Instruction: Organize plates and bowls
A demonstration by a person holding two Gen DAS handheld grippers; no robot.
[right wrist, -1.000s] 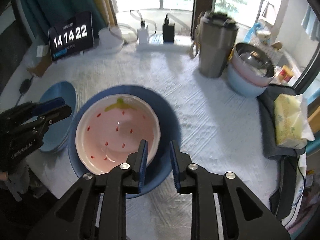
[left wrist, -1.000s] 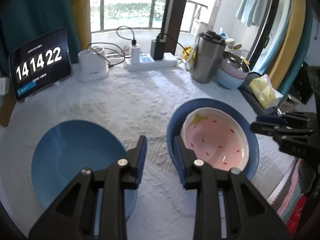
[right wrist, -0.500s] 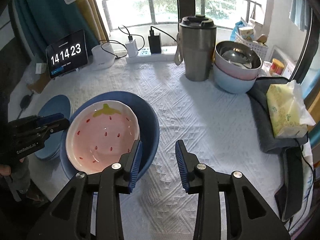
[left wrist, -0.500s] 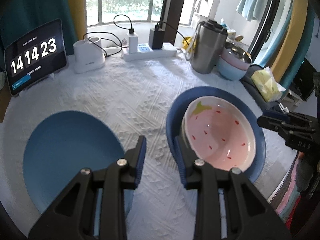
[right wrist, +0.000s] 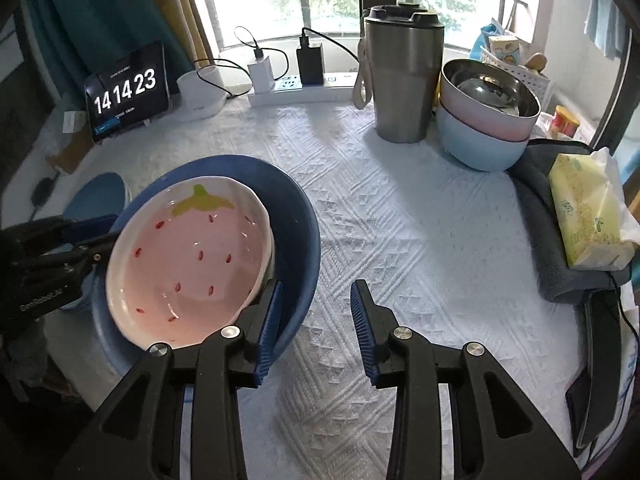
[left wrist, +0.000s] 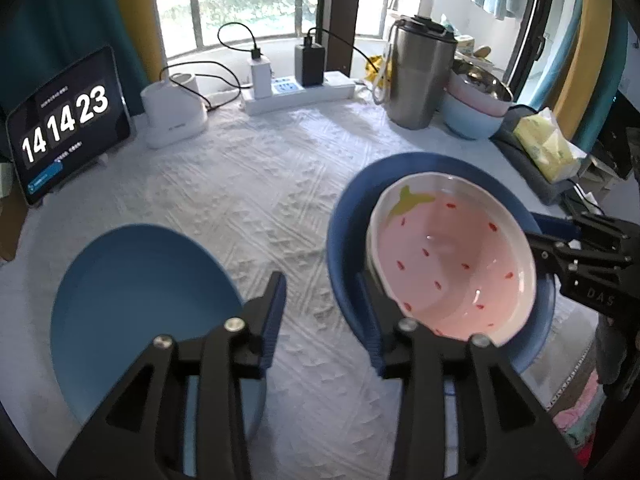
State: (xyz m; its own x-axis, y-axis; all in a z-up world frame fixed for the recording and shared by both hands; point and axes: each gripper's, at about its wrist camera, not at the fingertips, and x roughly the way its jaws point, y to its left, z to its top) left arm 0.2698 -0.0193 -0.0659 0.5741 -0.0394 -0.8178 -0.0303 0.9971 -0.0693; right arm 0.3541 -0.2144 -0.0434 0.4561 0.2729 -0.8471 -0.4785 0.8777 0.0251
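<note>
A pink strawberry-pattern bowl (left wrist: 452,264) sits inside a dark blue plate (left wrist: 348,224) on the white tablecloth; both also show in the right wrist view, the bowl (right wrist: 188,256) and the plate (right wrist: 296,216). A light blue plate (left wrist: 136,312) lies to the left, small in the right wrist view (right wrist: 100,200). My left gripper (left wrist: 322,312) is open and empty, its right finger at the dark plate's near left rim. My right gripper (right wrist: 316,316) is open and empty, its left finger over the dark plate's near right rim.
At the back stand a steel tumbler (right wrist: 404,80), stacked bowls with a steel one on top (right wrist: 484,120), a power strip with chargers (left wrist: 296,88), a white device (left wrist: 172,112) and a clock tablet (left wrist: 64,120). A tissue pack (right wrist: 588,216) lies on a grey cloth at the right.
Both grippers have opened wider. The right gripper has pulled back and risen from the bowl's rim. The left gripper has shifted slightly nearer the dark plate.
</note>
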